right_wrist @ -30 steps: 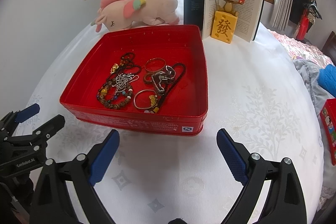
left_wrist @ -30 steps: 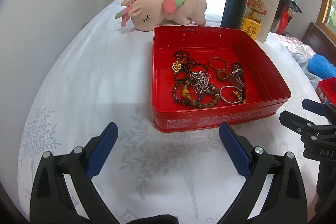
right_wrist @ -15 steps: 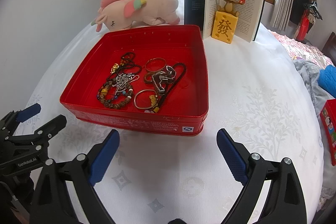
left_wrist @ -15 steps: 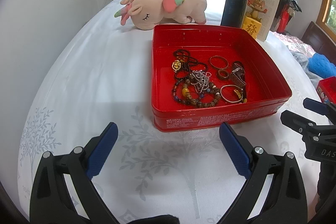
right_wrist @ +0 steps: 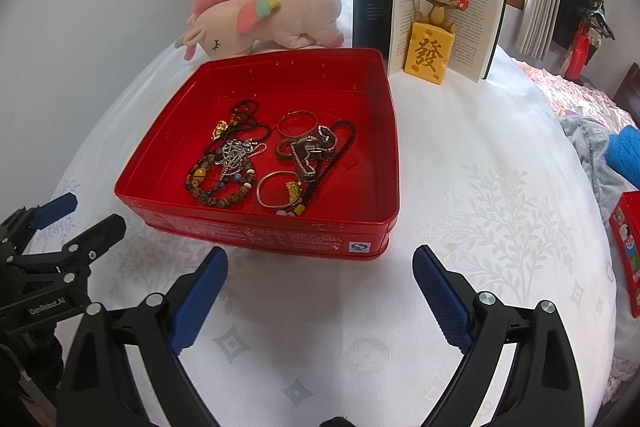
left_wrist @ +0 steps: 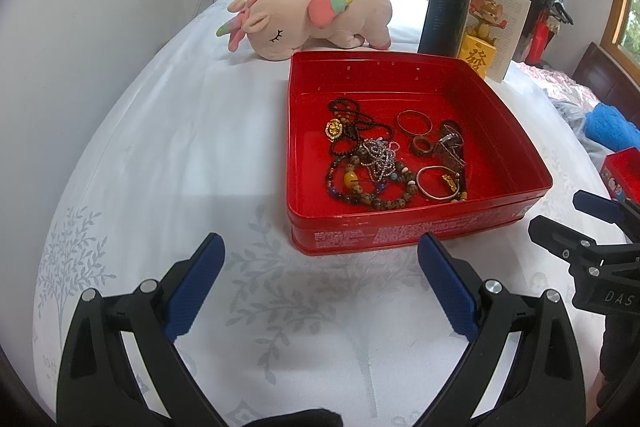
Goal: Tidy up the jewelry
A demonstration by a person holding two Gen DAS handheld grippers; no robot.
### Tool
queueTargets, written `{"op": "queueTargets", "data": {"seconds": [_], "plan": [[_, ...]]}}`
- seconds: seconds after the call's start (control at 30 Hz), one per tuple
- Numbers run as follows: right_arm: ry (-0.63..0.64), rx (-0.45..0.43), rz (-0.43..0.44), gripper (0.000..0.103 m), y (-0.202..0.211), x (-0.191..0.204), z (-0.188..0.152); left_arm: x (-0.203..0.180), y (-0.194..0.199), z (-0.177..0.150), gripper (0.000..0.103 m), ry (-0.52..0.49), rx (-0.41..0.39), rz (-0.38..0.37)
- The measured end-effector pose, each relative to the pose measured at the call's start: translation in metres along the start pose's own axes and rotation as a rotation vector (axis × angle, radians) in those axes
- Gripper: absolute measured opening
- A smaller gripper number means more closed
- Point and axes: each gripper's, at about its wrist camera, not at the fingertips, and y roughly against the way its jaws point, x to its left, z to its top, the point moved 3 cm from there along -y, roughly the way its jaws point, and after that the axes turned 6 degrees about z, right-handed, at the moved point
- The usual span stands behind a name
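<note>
Both tools, the left tool (left_wrist: 320, 259) and right tool (right_wrist: 320, 271), gape wide and empty just short of the shallow red metal tin (left_wrist: 516, 143) on the white bed (left_wrist: 160, 147), barely nearer than a second ago, while the tangled beaded bracelets, chains and bangles (left_wrist: 384, 159) lie heaped inside, so sorted or unsorted stays unsettled.

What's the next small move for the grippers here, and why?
Hard to call: the jewelry lies heaped in the red tin, which fits a pile awaiting sorting or one just gathered. Both the left gripper and the right gripper are open, empty, short of the tin. Probably hold and check.
</note>
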Motion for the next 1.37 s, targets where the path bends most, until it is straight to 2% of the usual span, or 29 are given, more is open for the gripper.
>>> {"op": "queueTargets", "data": {"seconds": [1.37], "plan": [[0.0, 0.0, -0.001, 0.094, -0.0005, 0.0007, 0.0009, -0.001, -0.0023, 0.0011, 0.096, 0.001, 0.008, -0.005]]}}
